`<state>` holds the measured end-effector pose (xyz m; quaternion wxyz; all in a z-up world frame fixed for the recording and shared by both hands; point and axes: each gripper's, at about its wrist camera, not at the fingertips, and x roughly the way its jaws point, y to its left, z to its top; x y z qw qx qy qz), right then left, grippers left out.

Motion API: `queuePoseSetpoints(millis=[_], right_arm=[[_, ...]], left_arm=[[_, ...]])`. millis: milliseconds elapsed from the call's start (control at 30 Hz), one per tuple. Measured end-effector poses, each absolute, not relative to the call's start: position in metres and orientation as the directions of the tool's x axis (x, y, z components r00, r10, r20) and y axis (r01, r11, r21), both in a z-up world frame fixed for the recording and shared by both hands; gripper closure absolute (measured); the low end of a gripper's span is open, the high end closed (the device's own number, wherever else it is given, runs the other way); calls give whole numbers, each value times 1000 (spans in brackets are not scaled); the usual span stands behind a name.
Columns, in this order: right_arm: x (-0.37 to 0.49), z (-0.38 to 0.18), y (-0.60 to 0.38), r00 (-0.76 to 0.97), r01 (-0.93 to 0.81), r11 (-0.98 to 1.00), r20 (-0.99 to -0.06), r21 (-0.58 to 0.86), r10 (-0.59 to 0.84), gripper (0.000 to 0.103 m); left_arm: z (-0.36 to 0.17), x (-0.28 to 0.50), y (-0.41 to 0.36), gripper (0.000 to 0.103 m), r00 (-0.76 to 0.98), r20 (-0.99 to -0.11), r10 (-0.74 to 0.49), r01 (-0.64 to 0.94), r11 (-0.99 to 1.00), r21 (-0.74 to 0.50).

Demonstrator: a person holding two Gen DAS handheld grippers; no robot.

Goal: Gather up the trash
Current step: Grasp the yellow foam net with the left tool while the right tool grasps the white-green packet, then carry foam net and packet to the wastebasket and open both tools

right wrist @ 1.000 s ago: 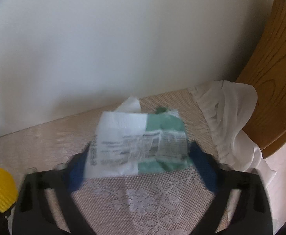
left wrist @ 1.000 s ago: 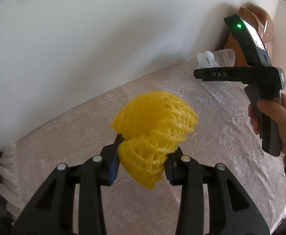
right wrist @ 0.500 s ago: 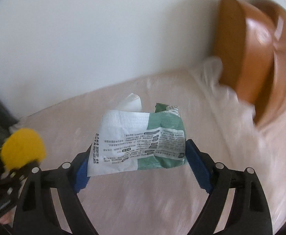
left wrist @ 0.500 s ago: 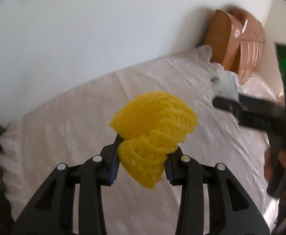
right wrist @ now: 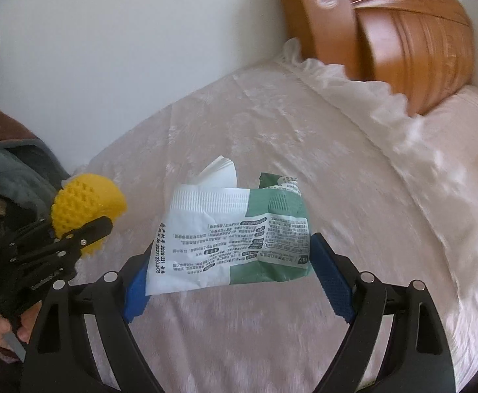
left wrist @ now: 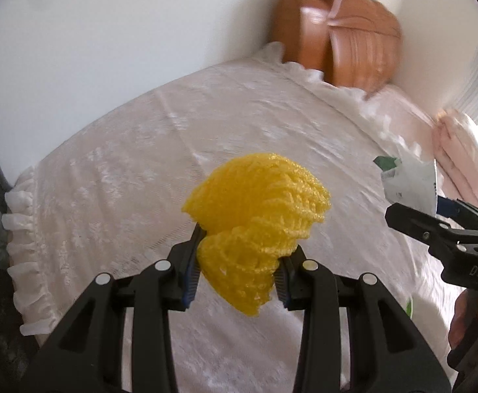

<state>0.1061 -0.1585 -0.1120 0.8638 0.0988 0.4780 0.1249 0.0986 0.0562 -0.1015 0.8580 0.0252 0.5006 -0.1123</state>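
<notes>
1. A pale pink lace cover (left wrist: 239,124) spreads over the whole surface, with a white ruffled edge running along its left side and across the far end.
2. A plain white wall (left wrist: 124,32) rises on the far and left sides of the surface.
3. At the far right stands one carved brown wooden headboard (right wrist: 402,32), partly blurred; the ruffle lies against its base.
4. Folded pink bedding (left wrist: 461,150) sits at the right edge in the left wrist view.
5. Two pieces of trash are in view, both held off the cover.
6. One yellow foam net (left wrist: 258,216), crumpled into a ball, is clenched between the pads of the left gripper (left wrist: 237,273), above the middle of the cover.
7. One green and white wrapper (right wrist: 235,232), torn open at its far end with white paper sticking up, is gripped across its width by the right gripper (right wrist: 229,278), whose jaws stand wide.
8. Two grippers in all, each held by a hand (right wrist: 0,330); the left one appears at the left edge of the right wrist view.
</notes>
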Motion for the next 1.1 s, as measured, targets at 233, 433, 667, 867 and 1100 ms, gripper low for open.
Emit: queuePoseSetpoints(millis=[233, 433, 667, 867, 1100], right_arm=[[37, -102, -208, 588, 44, 959, -783, 279, 201, 16], [-36, -111, -278, 571, 269, 938, -820, 220, 28, 16], [-136, -126, -360, 492, 549, 818, -858, 174, -148, 16], [-200, -132, -397, 459, 666, 724, -863, 177, -212, 16], [-255, -146, -428, 441, 716, 673, -867, 184, -232, 16]], left_arm=[[-92, 58, -25, 66, 418, -863, -285, 445, 892, -79], [-102, 8, -128, 66, 263, -872, -413, 675, 725, -140], [-124, -56, -238, 66, 114, -897, -427, 847, 513, -136], [-139, -95, -302, 66, 45, -910, -412, 912, 388, -131], [-149, -122, -341, 24, 40, -919, -393, 943, 318, -94]])
